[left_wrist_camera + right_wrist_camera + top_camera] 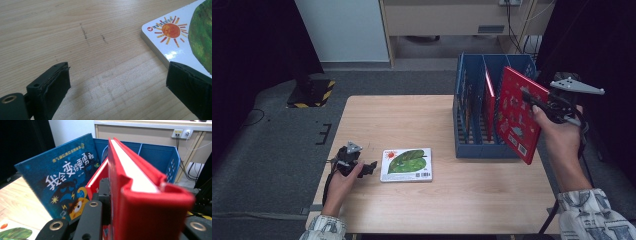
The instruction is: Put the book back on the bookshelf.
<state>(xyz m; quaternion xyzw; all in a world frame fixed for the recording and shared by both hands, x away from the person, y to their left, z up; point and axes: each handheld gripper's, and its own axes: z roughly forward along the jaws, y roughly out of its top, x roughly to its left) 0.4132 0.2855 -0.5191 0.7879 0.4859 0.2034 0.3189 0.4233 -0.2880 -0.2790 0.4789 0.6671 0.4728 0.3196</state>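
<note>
My right gripper (537, 103) clamps the red book (518, 114) beside the blue file rack (472, 146); my left gripper (371, 167) rests wide, empty, near the leaf book (407, 164).

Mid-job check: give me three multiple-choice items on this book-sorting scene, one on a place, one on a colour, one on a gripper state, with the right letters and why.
1. Where does the flat white board book with the green leaf cover lie?
A. on the wooden table
B. in the rack
C. on the floor

2. What colour is the slotted plastic file rack?
A. green
B. blue
C. yellow

3. How does the right gripper stand?
A. open over the table
B. shut on nothing
C. shut on the red hardcover book

Key: 1 A, it lies flat on the table beside the left gripper; 2 B, its walls are blue; 3 C, the right gripper view shows the red cover clamped between its jaws.
</note>
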